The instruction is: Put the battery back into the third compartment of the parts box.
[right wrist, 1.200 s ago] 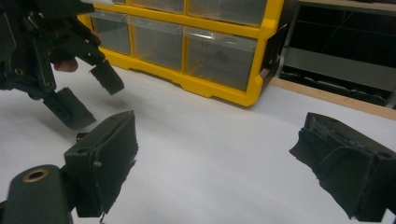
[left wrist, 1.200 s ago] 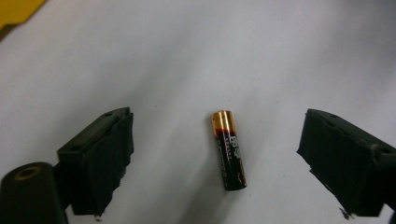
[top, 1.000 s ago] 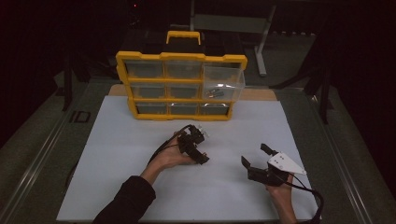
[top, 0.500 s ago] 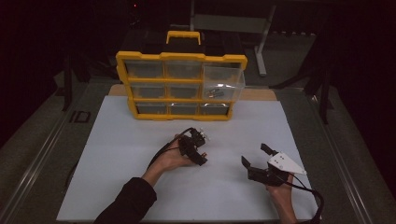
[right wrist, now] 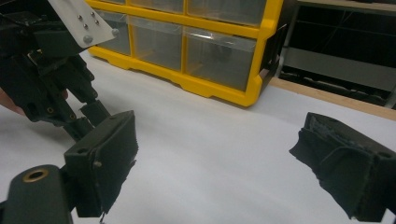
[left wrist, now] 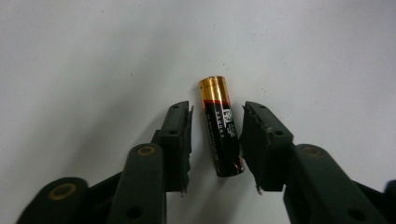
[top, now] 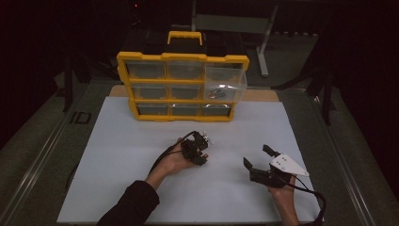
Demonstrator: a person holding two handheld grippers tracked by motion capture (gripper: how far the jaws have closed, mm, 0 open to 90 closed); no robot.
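battery (left wrist: 220, 126) lies flat on the white table (left wrist: 93, 56) between the parted fingers (left wrist: 177, 140) of the left gripper (left wrist: 215, 144), gold end pointing away past the tips, not clamped. right gripper (top: 259, 161) hovers well apart, its fingers (right wrist: 105, 158) spread wide and empty.
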